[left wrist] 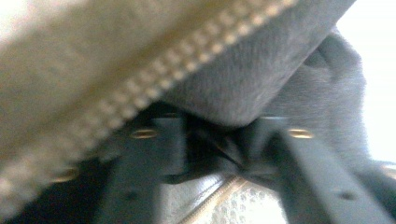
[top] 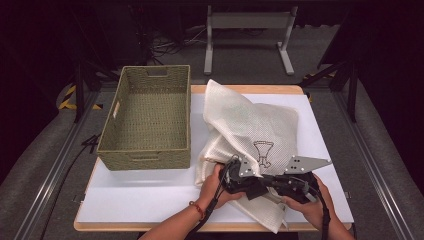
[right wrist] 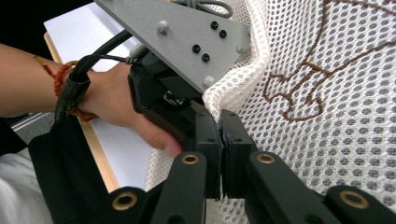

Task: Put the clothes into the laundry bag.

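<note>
The right tool (right wrist: 219, 140) is clamped on the edge of a white mesh bag (top: 250, 135). The left tool (top: 235, 177), at its nine o'clock, is closed on the zipper (left wrist: 140, 107). Hold the edge taut and slide evenly. White bench (top: 150, 195); basket (top: 147, 117) at ten o'clock; dark room.

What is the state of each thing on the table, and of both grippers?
Mesh bag: crumpled on the table, held at its near edge.
Basket: upright, empty.
Left gripper: at the bag; grip unclear.
Right gripper: shut on the bag's edge.
</note>
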`<state>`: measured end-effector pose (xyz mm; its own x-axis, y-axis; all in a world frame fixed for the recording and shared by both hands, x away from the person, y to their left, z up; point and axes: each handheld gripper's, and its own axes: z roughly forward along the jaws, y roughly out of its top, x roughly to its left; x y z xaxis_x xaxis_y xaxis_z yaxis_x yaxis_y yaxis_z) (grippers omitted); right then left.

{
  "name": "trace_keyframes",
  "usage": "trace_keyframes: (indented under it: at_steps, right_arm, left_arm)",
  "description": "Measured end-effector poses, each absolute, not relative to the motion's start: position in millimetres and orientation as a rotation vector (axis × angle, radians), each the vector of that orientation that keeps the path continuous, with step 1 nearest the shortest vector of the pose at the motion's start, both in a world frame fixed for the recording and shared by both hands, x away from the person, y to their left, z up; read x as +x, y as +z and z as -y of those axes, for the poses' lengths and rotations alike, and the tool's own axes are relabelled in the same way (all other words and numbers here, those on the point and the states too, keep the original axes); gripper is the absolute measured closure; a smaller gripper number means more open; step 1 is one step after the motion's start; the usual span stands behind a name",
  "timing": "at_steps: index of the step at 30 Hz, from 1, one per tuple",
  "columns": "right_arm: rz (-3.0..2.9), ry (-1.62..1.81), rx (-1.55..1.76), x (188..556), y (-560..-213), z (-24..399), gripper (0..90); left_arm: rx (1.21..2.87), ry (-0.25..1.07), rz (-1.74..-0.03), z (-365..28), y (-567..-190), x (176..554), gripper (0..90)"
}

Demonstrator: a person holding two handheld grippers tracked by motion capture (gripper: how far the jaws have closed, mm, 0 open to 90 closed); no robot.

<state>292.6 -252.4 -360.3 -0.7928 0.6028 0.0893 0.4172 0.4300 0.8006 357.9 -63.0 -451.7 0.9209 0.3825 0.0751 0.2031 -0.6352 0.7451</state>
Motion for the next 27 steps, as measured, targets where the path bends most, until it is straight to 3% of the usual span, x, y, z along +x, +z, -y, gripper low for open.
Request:
trace_keyframes:
  at_steps: [2,3,7,17,27]
  right_arm:
    - [-2.464,1.294,0.906,293,-360,254,88.3]
    - [-2.460,1.295,0.907,292,-360,254,88.3]
    - [-2.430,1.336,0.917,291,-355,259,88.4]
    - [-2.379,1.389,0.924,289,-349,258,88.5]
    - [-2.391,1.377,0.982,295,-356,261,88.7]
  left_arm:
    - [2.276,0.345,-0.401,67,-451,360,84.6]
    - [2.272,0.347,-0.402,68,-449,361,85.1]
    - [2.232,0.464,-0.377,70,-436,361,85.8]
    - [2.048,0.554,-0.382,77,-432,376,86.1]
    - [1.887,0.619,-0.522,96,-433,400,86.2]
